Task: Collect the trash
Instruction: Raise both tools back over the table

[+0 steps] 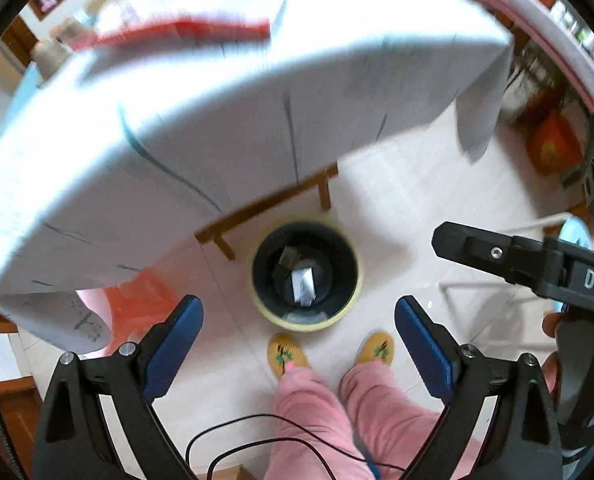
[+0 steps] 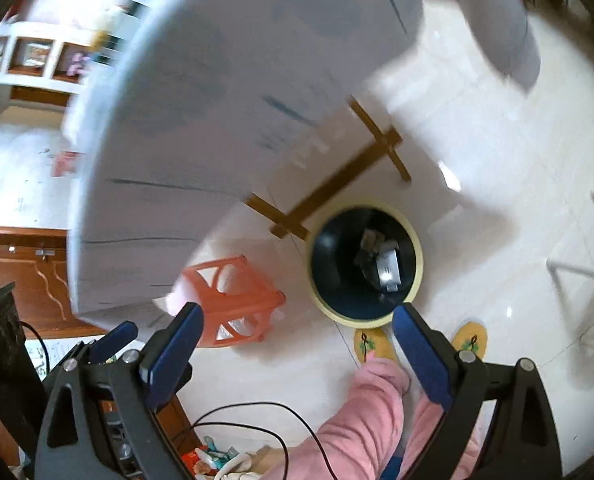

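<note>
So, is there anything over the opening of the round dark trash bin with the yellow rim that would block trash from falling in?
Nothing visible covers the round dark trash bin with the yellow rim. Its mouth is open, and a silvery wrapper already lies inside. Both grippers are open and empty above it.

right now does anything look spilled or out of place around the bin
Nothing stands out. The trash lies inside the bin, none on the floor tiles around it. Both grippers are open and empty.

Left tongs (image 1: 299,344) and right tongs (image 2: 297,350) wide apart, empty, pointing downward.
</note>
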Motion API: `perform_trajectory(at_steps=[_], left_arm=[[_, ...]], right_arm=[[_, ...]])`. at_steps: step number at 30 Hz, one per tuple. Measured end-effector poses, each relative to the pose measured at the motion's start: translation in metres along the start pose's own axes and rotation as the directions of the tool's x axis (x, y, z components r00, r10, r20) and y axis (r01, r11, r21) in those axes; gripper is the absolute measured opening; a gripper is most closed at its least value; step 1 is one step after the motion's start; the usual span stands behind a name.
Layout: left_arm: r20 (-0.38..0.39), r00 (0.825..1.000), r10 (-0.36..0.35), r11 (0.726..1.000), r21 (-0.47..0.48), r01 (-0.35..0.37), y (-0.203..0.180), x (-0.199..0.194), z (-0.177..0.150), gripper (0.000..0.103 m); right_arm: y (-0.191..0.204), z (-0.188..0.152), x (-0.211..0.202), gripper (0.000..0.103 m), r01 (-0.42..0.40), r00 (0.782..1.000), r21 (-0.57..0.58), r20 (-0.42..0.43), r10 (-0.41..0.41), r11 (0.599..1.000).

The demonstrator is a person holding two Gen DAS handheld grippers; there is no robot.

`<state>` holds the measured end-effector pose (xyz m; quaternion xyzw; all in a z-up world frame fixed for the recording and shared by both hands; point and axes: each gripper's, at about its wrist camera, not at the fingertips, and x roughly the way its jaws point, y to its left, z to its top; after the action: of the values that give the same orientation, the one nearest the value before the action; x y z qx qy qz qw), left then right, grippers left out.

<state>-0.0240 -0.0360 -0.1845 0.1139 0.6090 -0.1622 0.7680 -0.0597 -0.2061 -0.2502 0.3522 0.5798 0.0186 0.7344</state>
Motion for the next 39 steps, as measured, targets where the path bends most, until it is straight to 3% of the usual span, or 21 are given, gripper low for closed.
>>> perform_trajectory(at_steps=[5, 11, 16, 22, 28, 32, 39], left_arm=[[0.126, 0.992, 0.028, 0.999, -0.047, -0.022, 0.001, -0.071, 0.013, 0.096], [0.262, 0.963, 0.066, 0.991, -0.128, -0.033, 0.016, -0.136, 0.031, 0.096], [0.359, 0.924, 0.129, 0.98, -0.191, -0.063, 0.034, -0.176, 0.042, 0.096], [0.388, 0.906, 0.17, 0.96, -0.272, -0.063, 0.06, -0.199, 0.049, 0.096], [0.348, 0.916, 0.2, 0.953, -0.287, -0.099, 0.087, -0.189, 0.055, 0.096], [0.271, 0.944, 0.19, 0.953, -0.282, -0.111, 0.111, -0.163, 0.069, 0.092], [0.18, 0.975, 0.134, 0.951, -0.299, -0.075, 0.164, -0.122, 0.091, 0.092]], right_arm=[[0.041, 0.009, -0.072, 0.096, -0.029, 0.992, -0.1, 0.116, 0.04, 0.995], [0.085, 0.02, -0.138, 0.096, -0.054, 0.966, -0.235, 0.232, 0.11, 0.97], [0.119, 0.026, -0.162, 0.096, -0.048, 0.95, -0.371, 0.27, 0.158, 0.927], [0.165, 0.042, -0.167, 0.096, -0.01, 0.942, -0.526, 0.28, 0.184, 0.85], [0.208, 0.056, -0.147, 0.096, 0.085, 0.948, -0.653, 0.285, 0.14, 0.753], [0.232, 0.066, -0.115, 0.098, 0.152, 0.958, -0.731, 0.275, 0.084, 0.665], [0.256, 0.091, -0.046, 0.101, 0.195, 0.976, -0.801, 0.216, -0.031, 0.567]])
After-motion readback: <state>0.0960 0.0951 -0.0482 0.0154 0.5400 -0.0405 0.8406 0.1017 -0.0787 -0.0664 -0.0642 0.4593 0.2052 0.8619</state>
